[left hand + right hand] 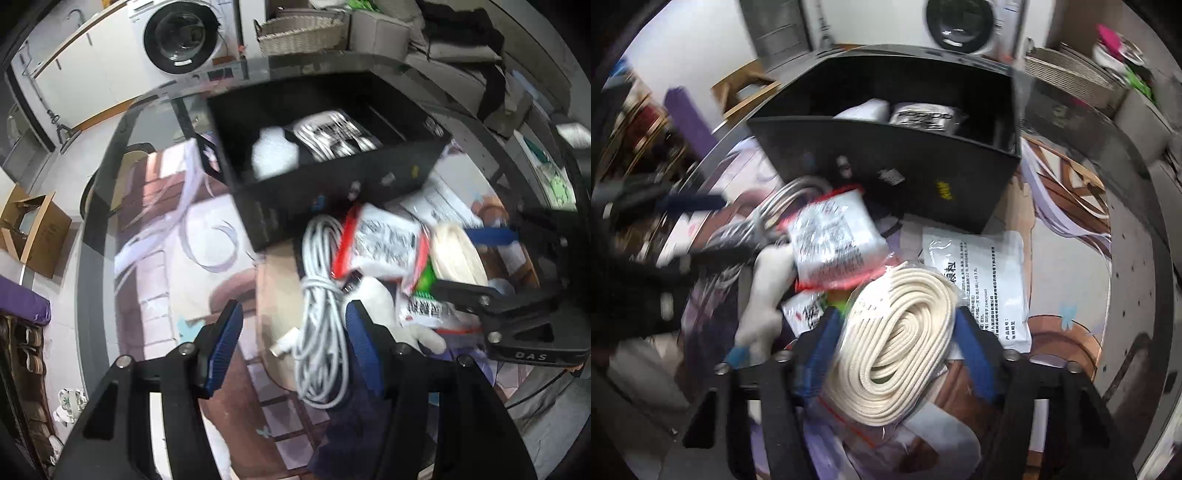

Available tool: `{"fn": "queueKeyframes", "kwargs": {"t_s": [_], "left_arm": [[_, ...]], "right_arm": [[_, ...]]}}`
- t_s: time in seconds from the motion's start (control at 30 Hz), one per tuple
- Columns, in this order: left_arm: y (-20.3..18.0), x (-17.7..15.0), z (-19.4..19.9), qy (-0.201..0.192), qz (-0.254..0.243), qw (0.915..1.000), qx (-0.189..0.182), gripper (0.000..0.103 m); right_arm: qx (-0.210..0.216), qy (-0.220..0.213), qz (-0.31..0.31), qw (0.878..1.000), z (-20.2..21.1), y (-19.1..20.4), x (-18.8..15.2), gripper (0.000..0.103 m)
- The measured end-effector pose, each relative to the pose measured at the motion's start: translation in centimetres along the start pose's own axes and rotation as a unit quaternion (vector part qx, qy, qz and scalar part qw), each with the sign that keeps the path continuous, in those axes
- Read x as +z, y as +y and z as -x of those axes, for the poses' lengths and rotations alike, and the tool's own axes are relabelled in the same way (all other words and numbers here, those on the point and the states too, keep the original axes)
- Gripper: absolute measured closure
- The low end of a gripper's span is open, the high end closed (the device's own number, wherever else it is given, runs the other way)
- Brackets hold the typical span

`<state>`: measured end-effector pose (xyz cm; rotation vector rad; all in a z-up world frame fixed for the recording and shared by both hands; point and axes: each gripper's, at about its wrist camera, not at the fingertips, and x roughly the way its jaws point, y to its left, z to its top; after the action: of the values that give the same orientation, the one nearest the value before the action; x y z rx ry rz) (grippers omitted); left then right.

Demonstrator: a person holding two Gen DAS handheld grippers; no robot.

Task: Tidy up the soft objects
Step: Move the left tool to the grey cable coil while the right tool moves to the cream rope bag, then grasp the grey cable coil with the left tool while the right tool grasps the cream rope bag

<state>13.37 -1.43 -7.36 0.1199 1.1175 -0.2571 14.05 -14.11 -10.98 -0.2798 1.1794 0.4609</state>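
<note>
Left gripper (293, 350) is spread wide, blue pads either side of a white cable bundle (321, 314) lying on the printed mat (166, 266); the pads don't look pressed against it, so nothing is gripped.

Right gripper (897, 339) has its blue pads on both sides of a cream rope coil (897, 332) in a clear bag. Left pad looks to be touching the coil, right pad sits at the coil's edge. Cannot tell if it is actually clamped or just straddling. In the left wrist view the same coil (456, 254) sits between the right gripper's (476, 262) fingers.

Black box (897, 158) stands on the mat just behind the pile, open at the top. Inside: a white soft item (275, 151) and a bagged white cable with a black-and-white label (332, 134).

Pile in front of the box: a red-edged packet (831, 243) with printed text, leaning on the cable bundle and the coil; a white plush toy (764, 295) just left of the coil; a white printed pouch (982, 280) flat on the mat, right of the coil and partly under it; a small green-and-white packet (424, 295) tucked under the red-edged one.

Background: a washing machine (181, 35), a wicker basket (299, 35).
</note>
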Motion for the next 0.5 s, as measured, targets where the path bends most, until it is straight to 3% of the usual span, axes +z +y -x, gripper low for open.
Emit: {"fn": "queueKeyframes", "kwargs": {"t_s": [0.07,0.13,0.33,0.5], "left_arm": [[0.3,0.3,-0.1,-0.003,0.005,1.0,0.006,0.044],[0.5,0.4,-0.4,-0.001,0.01,1.0,-0.002,0.045],[-0.3,0.3,-0.8,0.008,-0.006,0.9999,-0.006,0.047],[-0.4,0.6,-1.8,0.018,-0.005,0.9998,0.001,0.051]], "right_arm": [[0.011,0.0,0.003,1.0,0.4,-0.5,-0.4,0.057],[0.008,-0.009,0.014,1.0,0.9,-0.8,-0.5,0.06],[0.026,-0.028,0.008,0.999,2.7,-1.5,-0.4,0.059],[0.021,-0.019,-0.014,0.999,2.6,-2.2,-0.2,0.05]]}}
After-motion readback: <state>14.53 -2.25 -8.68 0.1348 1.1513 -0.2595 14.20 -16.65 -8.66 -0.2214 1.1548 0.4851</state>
